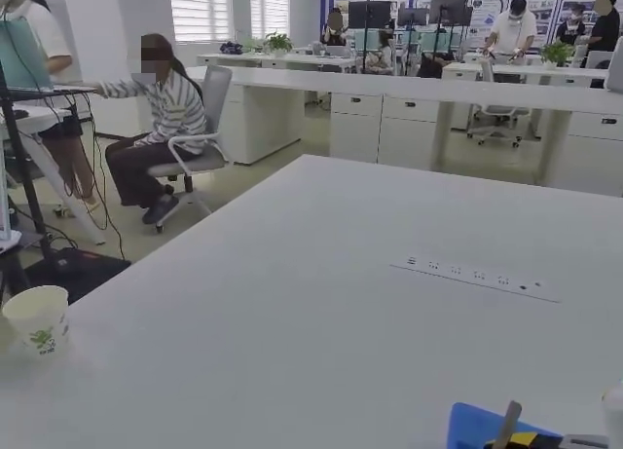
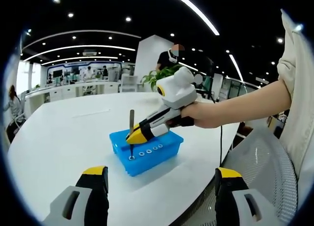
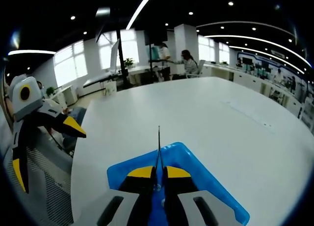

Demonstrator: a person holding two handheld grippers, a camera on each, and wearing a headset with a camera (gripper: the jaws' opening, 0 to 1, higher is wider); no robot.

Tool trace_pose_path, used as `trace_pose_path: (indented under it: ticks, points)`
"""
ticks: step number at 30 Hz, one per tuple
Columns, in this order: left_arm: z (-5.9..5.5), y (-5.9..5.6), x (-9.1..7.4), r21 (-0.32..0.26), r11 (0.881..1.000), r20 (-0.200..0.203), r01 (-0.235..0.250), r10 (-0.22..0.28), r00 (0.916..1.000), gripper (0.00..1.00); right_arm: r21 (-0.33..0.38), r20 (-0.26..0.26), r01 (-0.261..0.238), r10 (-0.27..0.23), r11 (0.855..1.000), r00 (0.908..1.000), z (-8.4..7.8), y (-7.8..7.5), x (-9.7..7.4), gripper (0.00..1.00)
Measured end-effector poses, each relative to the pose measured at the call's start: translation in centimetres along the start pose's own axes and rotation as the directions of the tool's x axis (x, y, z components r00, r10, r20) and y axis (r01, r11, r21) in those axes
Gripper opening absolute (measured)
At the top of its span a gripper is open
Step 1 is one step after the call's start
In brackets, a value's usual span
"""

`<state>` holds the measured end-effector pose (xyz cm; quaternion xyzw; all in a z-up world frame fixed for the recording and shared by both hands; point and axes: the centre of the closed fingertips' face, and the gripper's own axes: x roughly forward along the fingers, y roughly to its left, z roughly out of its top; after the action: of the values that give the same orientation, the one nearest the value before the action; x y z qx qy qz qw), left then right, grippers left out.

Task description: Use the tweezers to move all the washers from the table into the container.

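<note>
Right gripper [image 3: 158, 173]: was clamped on tweezers [image 3: 158, 142], tips over blue container [image 3: 211, 191]. Left gripper [image 2: 162, 173]: jaws stood wide apart, empty. Washers [image 2: 148, 151]: apparently five, lay in container on table [image 2: 59, 138].

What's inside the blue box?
A row of small washers lies on the floor of the blue container, with the tweezers tip-down at the end one. The right gripper, shut on the tweezers, hides part of the far side.
</note>
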<state>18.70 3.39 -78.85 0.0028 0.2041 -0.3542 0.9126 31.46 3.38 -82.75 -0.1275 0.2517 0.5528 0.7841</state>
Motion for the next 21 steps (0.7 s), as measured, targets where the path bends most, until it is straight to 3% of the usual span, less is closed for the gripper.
trace_pose_path:
  ticks: [9,15,21]
  points:
    - [0.5,0.2,-0.2,-0.01,1.0,0.026,-0.006,0.007,0.9996,0.91,0.005,0.044,0.023,-0.023,1.0,0.9988,1.2,-0.2,-1.4,0.04]
    - [0.8,0.2,-0.2,0.015,1.0,0.038,-0.013,0.012,0.9992,0.89,0.011,0.077,0.049,-0.05,0.999,0.9958,2.2,-0.1,-2.5,0.04]
    - [1.2,-0.1,-0.4,0.018,1.0,0.063,-0.002,0.001,0.998,0.85,0.019,0.126,0.069,-0.07,0.997,0.9895,3.6,0.9,-3.8,0.04]
